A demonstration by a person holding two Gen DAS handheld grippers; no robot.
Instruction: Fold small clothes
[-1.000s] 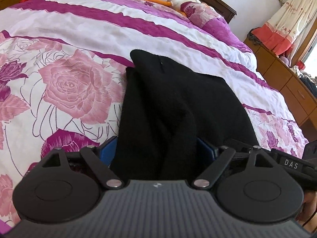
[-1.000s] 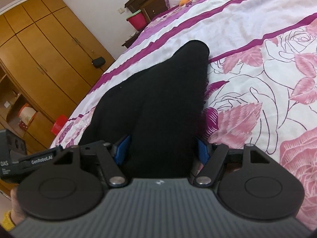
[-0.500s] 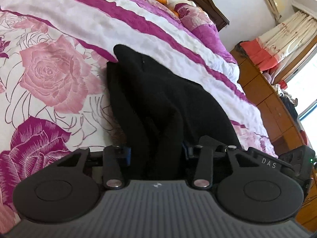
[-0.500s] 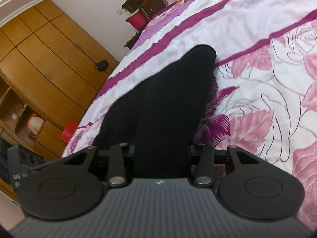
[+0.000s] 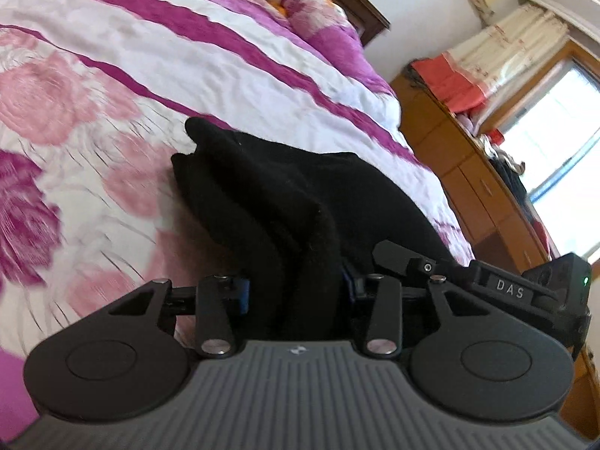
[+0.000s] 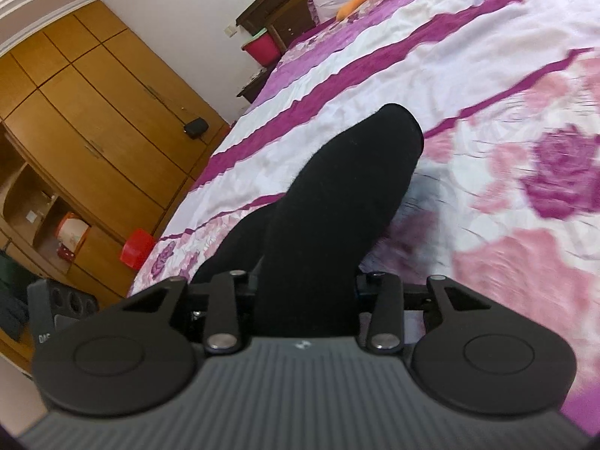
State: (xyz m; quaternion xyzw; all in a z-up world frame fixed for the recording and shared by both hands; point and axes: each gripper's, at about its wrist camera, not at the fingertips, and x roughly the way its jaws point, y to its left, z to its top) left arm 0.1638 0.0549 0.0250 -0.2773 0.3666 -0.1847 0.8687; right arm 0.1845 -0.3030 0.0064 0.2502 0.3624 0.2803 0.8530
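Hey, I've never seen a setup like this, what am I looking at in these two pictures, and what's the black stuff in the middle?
There is no robot here. A person holds a two-finger gripper in each hand, and each gripper carries a wide-angle camera looking along its fingers. The grey ribbed part at the bottom of each picture is the gripper's own body.

One picture comes from the left gripper, the other from the right gripper. Both look across a bed with a pink and purple flowered cover.

The black stuff is a small dark garment. Each gripper is closed on an end of it. In the left view the right gripper shows at the edge.
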